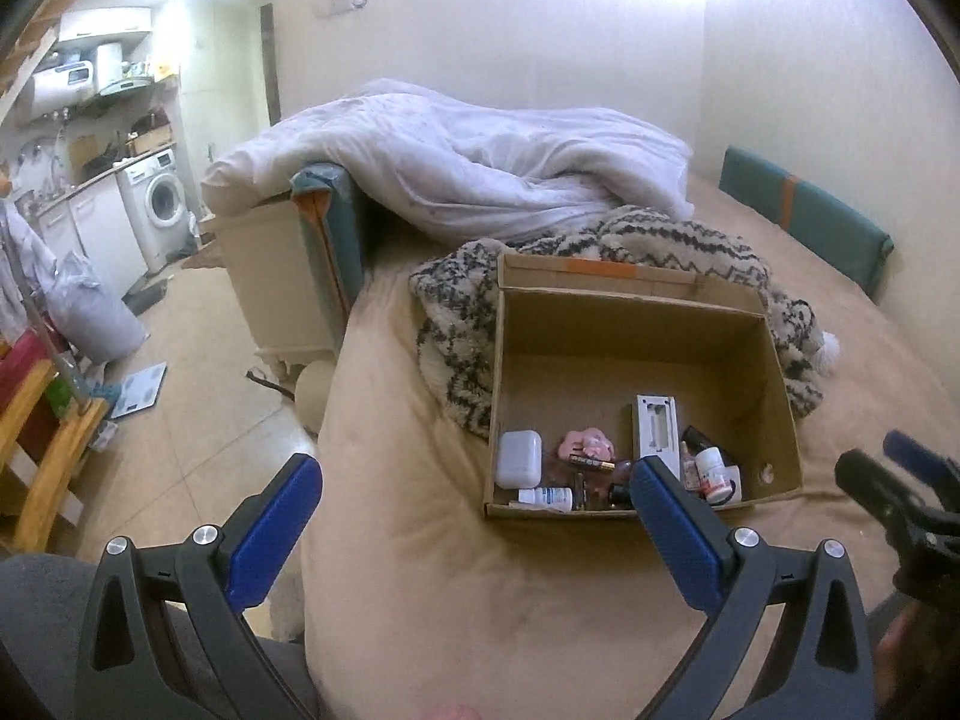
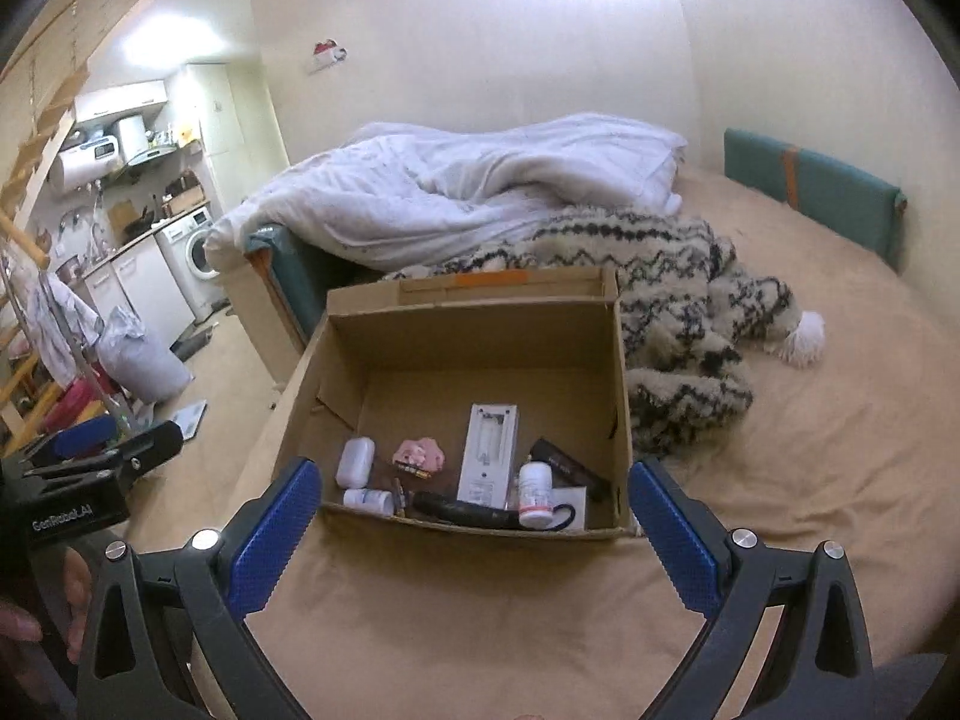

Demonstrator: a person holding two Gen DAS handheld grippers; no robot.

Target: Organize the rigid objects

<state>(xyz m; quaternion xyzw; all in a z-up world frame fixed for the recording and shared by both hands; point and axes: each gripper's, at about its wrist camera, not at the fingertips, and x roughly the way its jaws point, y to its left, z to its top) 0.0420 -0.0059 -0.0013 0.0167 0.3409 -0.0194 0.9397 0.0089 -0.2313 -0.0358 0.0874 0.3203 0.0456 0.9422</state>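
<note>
An open cardboard box (image 1: 636, 330) (image 2: 480, 336) sits on the tan bed. Along its near wall lie small rigid items: a white earbud case (image 1: 517, 457) (image 2: 355, 462), a pink toy (image 1: 585, 443) (image 2: 420, 453), a tall white packet (image 1: 657, 423) (image 2: 489, 453), a white pill bottle with a red label (image 1: 714, 471) (image 2: 535, 492), a small white bottle lying flat (image 1: 546, 497) (image 2: 367, 499) and a black flat case (image 2: 564, 462). My left gripper (image 1: 474, 480) is open and empty, in front of the box's near left corner. My right gripper (image 2: 474, 483) is open and empty too, straddling the near wall.
A patterned fleece blanket (image 2: 678, 300) lies behind and right of the box, a white duvet (image 1: 456, 162) further back. A teal cushion (image 2: 810, 186) leans on the right wall. The bed edge drops to a tiled floor (image 1: 198, 396) on the left, with a scale, bag and kitchen units.
</note>
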